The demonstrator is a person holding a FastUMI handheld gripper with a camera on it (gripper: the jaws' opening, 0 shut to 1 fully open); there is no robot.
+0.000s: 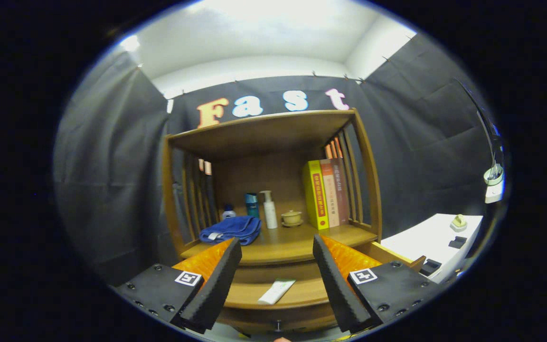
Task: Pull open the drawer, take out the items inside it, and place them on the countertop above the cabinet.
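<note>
A wooden cabinet stands ahead, and its drawer (297,297) is pulled out below the countertop (287,247). A white and green tube (277,291) lies flat inside the drawer, seen between my two fingers. My gripper (277,285) hovers above the drawer, open, with nothing held. A folded blue towel (231,229) lies on the countertop's left side, just beyond my left finger.
On the countertop stand a small blue-capped bottle (228,212), a teal bottle (252,204), a white pump bottle (269,209), a small lidded cup (292,218) and several upright books (325,193). A white table (437,242) with small items is to the right. Wooden slats close the cabinet's sides.
</note>
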